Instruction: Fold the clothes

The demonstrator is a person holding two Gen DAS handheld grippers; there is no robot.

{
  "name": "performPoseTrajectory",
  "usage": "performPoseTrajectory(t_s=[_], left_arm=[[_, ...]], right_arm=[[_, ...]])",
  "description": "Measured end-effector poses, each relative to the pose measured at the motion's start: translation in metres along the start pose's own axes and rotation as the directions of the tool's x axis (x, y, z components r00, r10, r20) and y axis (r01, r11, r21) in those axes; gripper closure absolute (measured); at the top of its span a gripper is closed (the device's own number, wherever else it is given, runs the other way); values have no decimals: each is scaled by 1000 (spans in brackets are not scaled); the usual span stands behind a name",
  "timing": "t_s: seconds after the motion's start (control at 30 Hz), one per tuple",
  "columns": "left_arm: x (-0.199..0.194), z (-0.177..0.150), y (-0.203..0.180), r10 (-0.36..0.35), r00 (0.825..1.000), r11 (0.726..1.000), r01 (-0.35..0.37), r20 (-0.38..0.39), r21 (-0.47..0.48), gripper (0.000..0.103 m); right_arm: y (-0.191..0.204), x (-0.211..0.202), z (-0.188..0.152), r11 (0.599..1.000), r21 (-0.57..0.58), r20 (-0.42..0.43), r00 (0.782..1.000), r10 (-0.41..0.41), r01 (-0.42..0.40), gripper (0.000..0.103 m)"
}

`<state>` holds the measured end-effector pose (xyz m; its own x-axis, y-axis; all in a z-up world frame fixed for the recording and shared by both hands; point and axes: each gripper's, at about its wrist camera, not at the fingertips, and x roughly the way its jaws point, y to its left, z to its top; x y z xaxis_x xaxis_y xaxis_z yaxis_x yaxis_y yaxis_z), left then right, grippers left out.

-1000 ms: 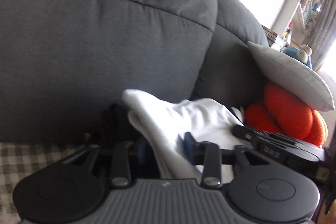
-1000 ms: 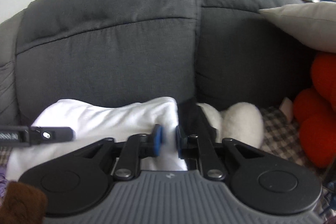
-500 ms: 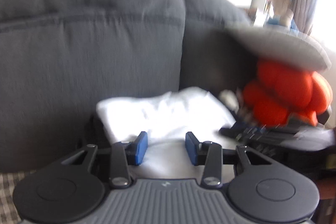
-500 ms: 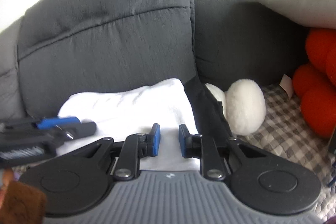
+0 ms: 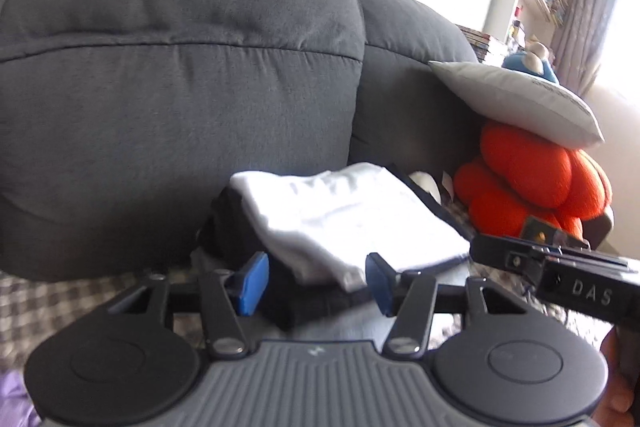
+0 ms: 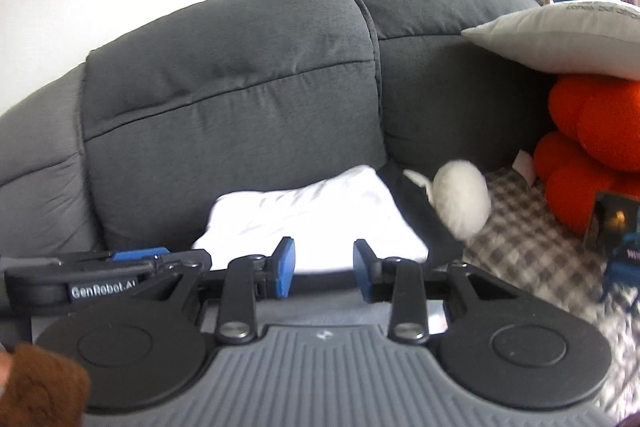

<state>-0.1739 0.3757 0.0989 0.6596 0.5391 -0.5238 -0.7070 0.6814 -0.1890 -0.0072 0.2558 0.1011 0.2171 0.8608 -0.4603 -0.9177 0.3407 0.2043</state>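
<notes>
A folded white garment (image 5: 352,215) lies on top of a dark folded garment (image 5: 236,227) on the sofa seat, against the grey backrest. It also shows in the right wrist view (image 6: 316,223), with the dark garment (image 6: 424,215) at its right edge. My left gripper (image 5: 316,285) is open and empty, just in front of the pile. My right gripper (image 6: 322,273) is open and empty, just short of the white garment's near edge. Each gripper shows at the side of the other's view.
A grey sofa backrest (image 5: 180,107) rises behind the pile. An orange plush (image 5: 536,179) under a grey pillow (image 5: 516,103) sits at the right. A white plush ball (image 6: 464,203) lies on the checkered seat cover (image 6: 532,247). Purple cloth (image 5: 16,403) shows at the lower left.
Both grippers have let go of the white garment, opened wide and drawn back from it. The garment now lies flat on the pile.
</notes>
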Motion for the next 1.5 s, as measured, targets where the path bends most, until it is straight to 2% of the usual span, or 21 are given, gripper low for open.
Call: performPoseTrajectory(t_s=[0.17, 0.27, 0.37, 0.43, 0.5, 0.67, 0.77, 0.83, 0.87, 0.97, 1.5], left_arm=[[-33, -15, -6, 47, 999, 999, -47, 15, 15, 47], [-49, -26, -12, 73, 997, 996, -74, 24, 39, 41], [-60, -34, -18, 96, 995, 992, -99, 40, 75, 37], [-63, -37, -22, 123, 991, 987, -127, 49, 95, 25], [-64, -41, -26, 151, 987, 982, -155, 50, 104, 18], [-55, -51, -34, 204, 979, 972, -204, 11, 112, 14], [-51, -54, -34, 242, 970, 965, -240, -6, 108, 12], [-50, -55, -34, 274, 962, 957, -272, -8, 101, 9], [-50, -55, -33, 288, 958, 954, -286, -9, 95, 8], [-48, -55, -29, 304, 953, 949, -301, -10, 94, 1], [-38, -48, -24, 312, 949, 947, -307, -41, 96, 1]], right_arm=[[20, -35, -14, 1000, 4, -7, 1000, -5, 5, 60], [27, -49, -24, 1000, 8, -1, 1000, -9, 9, 56], [29, -55, -36, 1000, -10, 9, 1000, 1, -1, 46], [25, -55, -45, 1000, -4, 2, 1000, 7, -7, 43], [21, -53, -52, 1000, 9, -10, 1000, 3, -3, 41], [16, -43, -62, 1000, -6, -43, 999, -19, 19, 33], [13, -41, -62, 1000, 5, -25, 999, -21, 21, 19], [11, -38, -63, 999, 32, -16, 1000, -25, 26, 4], [10, -37, -63, 998, 47, -14, 999, -30, 30, 1], [9, -35, -61, 997, 65, -8, 1000, -29, 29, 0], [11, -29, -58, 993, 94, -13, 998, -66, 67, 0]])
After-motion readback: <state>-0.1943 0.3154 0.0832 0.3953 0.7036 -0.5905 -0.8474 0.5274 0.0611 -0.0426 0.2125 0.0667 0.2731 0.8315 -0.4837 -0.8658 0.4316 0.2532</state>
